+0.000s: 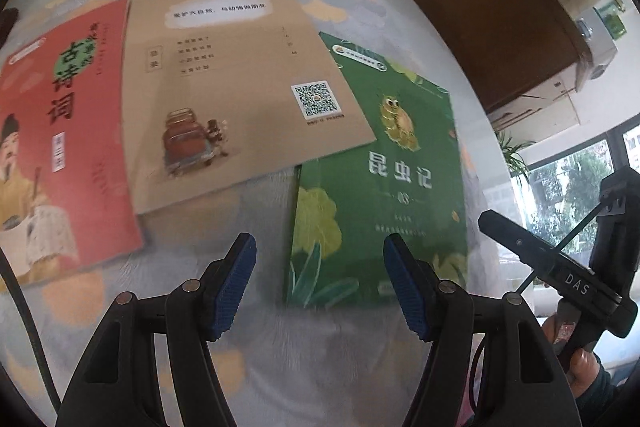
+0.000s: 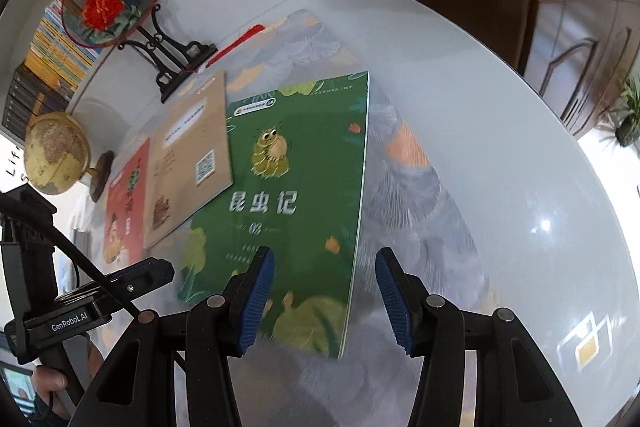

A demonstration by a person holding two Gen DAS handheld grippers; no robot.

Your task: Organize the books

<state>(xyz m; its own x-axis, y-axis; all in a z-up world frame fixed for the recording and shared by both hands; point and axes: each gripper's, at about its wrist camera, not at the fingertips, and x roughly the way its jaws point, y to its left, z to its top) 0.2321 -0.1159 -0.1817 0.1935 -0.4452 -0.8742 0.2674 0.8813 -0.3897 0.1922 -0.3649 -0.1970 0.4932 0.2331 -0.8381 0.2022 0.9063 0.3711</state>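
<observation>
While three books lie flat on the tabletop (image 2: pixel 500 115), I hold both tools above them, each with jaws spread and empty. My left hand-held gripper (image 1: pixel 320 287) hovers over the near edge of the green insect book (image 1: pixel 380 187); the tan book (image 1: pixel 240 87) overlaps it and the red poetry book (image 1: pixel 60 147). My right hand-held gripper (image 2: pixel 325 301) straddles the green book's right edge.
</observation>
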